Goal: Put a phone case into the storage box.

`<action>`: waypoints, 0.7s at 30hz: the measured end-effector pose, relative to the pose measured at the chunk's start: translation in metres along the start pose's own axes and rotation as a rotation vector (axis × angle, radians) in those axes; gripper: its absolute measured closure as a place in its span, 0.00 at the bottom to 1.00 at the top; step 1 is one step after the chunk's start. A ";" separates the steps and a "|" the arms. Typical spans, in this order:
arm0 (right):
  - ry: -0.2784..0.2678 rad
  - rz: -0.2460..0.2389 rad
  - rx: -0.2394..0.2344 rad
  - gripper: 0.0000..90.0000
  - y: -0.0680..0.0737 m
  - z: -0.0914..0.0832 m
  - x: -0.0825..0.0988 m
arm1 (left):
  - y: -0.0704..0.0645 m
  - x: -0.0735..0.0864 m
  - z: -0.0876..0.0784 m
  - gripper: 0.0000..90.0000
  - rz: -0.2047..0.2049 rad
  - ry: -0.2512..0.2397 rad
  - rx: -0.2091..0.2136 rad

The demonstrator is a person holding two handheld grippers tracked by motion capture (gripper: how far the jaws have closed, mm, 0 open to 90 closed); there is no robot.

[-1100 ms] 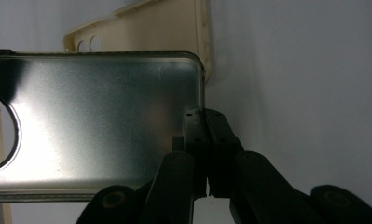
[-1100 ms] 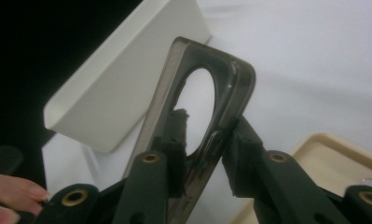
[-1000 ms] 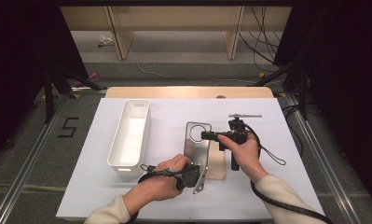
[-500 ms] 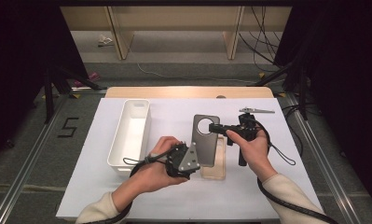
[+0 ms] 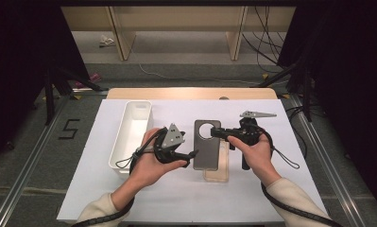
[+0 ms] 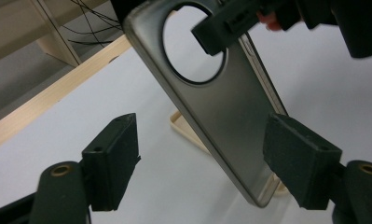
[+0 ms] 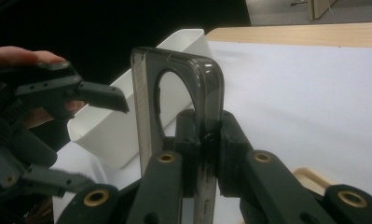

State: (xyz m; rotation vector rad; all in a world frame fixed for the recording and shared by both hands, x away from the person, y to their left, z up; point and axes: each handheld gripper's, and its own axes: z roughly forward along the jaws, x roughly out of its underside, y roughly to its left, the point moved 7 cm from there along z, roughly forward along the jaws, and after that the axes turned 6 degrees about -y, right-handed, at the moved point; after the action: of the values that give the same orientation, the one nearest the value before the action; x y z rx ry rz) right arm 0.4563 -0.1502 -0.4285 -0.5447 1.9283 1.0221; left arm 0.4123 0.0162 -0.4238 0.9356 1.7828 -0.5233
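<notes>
Dark case (image 5: 206, 150): grey, smoky phone case with a round cut-out near one end. In the high view its long axis runs away from the person, cut-out end farthest off. It sits over a clear case (image 5: 218, 170), which lies flat on the white mat (image 5: 290, 189) and shows past the dark case's near end and right side.

Right gripper (image 5: 219, 134): jaws closed on the dark case's rim beside the cut-out. It reaches in from the case's right.

Left gripper (image 5: 191, 153): just left of the dark case, near its lower half. Its jaws have just been opening and now stand apart, pressing on nothing.

Bin (image 5: 132, 134): white, long, well left of the dark case, its long axis parallel to the case's.

Loose plate (image 5: 257, 114): grey, flat, on the mat beyond and right of the dark case.

High view: layout of all items, both hands and sleeves.

Left gripper view: the dark case (image 6: 221, 107) is tilted up off the mat, cut-out end high, with the clear case (image 6: 186, 133) under its low end. Here it stands between the open jaws, apart from both.

Right gripper view: the dark case (image 7: 144, 107) seen edge-on, rim pinched between the pads, and the bin (image 7: 127, 126) behind it.
</notes>
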 end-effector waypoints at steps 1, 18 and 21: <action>-0.002 -0.006 -0.004 0.91 0.001 0.000 0.001 | 0.003 -0.001 0.000 0.33 -0.044 -0.018 -0.009; 0.001 -0.032 -0.005 0.91 0.011 0.002 0.006 | 0.016 -0.022 0.002 0.64 -0.246 -0.097 -0.039; -0.003 -0.035 -0.002 0.91 0.011 0.003 0.006 | 0.015 -0.023 0.004 0.71 -0.259 -0.095 -0.039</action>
State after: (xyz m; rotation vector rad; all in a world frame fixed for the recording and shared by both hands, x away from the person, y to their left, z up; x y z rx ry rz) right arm 0.4465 -0.1417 -0.4293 -0.5766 1.9089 1.0025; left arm 0.4312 0.0140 -0.4031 0.6450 1.8307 -0.6828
